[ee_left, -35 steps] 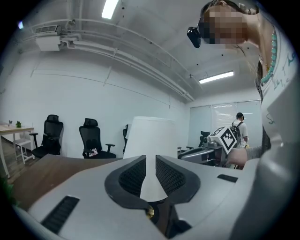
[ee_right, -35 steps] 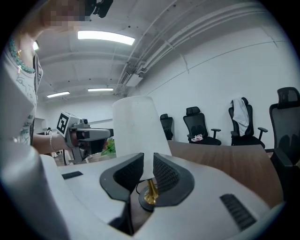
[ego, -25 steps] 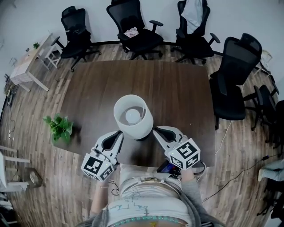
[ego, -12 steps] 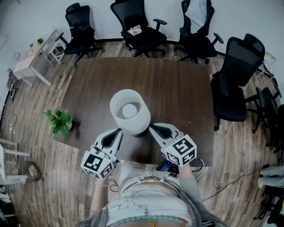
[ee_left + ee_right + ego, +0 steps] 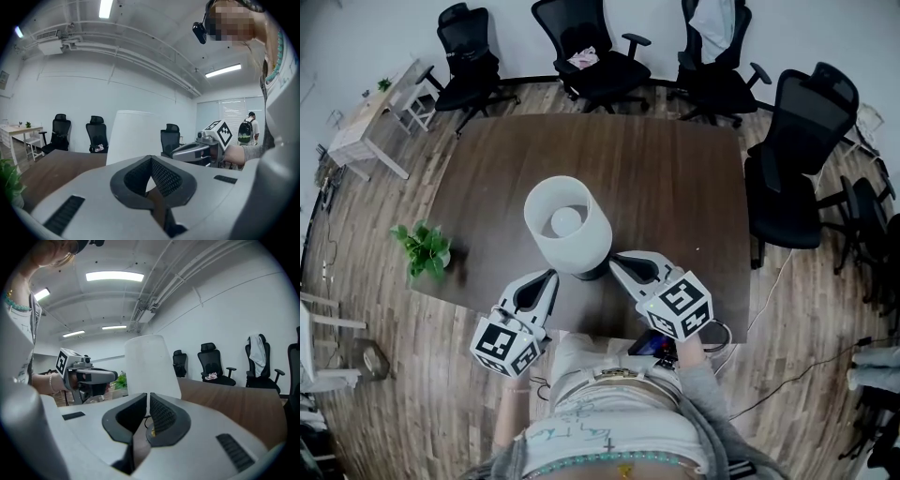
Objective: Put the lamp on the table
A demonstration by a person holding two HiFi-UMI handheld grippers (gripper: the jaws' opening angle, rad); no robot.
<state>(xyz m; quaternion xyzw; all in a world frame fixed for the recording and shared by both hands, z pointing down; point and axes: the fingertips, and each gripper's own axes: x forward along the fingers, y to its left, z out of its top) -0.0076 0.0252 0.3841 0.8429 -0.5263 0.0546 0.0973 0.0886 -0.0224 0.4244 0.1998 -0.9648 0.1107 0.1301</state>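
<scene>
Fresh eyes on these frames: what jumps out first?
A white drum-shaded lamp stands on the dark brown wooden table, near the person's edge. The left gripper and right gripper flank its base, both with jaws closed. Black office chairs ring the far and right sides, and a small green potted plant sits at the table's near-left corner.

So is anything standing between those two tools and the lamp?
Nothing visible does. The left tool and right tool, both with jaws together, sit close on either side of the lamp, near its base, with only the table showing between.
</scene>
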